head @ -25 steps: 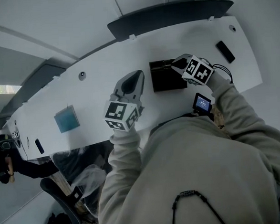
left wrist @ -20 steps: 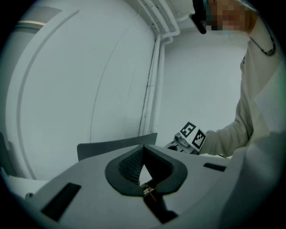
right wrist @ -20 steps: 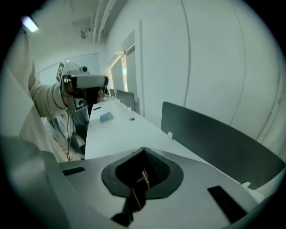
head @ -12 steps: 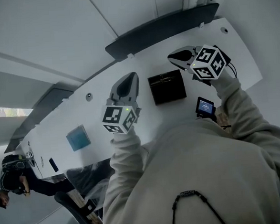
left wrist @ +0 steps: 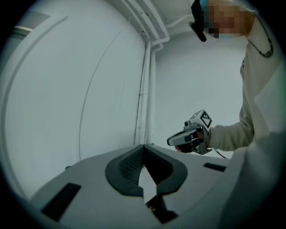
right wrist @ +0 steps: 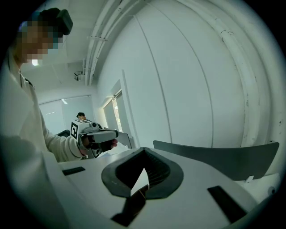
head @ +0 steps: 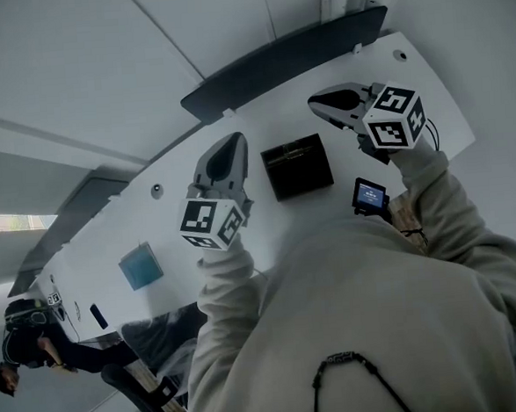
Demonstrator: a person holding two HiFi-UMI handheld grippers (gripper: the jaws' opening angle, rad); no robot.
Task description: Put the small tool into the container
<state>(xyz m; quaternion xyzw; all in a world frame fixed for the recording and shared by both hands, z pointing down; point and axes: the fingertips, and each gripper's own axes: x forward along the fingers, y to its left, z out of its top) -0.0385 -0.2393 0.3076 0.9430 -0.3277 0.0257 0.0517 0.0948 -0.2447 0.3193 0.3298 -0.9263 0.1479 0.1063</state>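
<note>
The container, a black square box [head: 297, 166], sits on the white table [head: 181, 232] in the head view. My left gripper [head: 232, 141] is held just left of the box, jaws shut and empty [left wrist: 143, 147]. My right gripper [head: 314, 102] hovers right of the box's far corner, raised off the table, also shut with nothing in it [right wrist: 144, 151]. Each gripper view looks out at a white wall and the other gripper: the right gripper [left wrist: 170, 142] and the left gripper [right wrist: 115, 133]. No small tool shows in any view, and the box's inside is too dark to read.
A small device with a lit screen [head: 370, 194] lies at the near table edge by my right sleeve. A blue square [head: 140, 265] and a small black piece [head: 98, 316] lie far left. A dark curved panel [head: 283, 62] runs along the table's back edge. Another person [head: 17, 354] sits at lower left.
My right gripper has risen from the box's far right corner and drawn off to the right, shut throughout. The left gripper has stayed beside the box. The head view has shifted.
</note>
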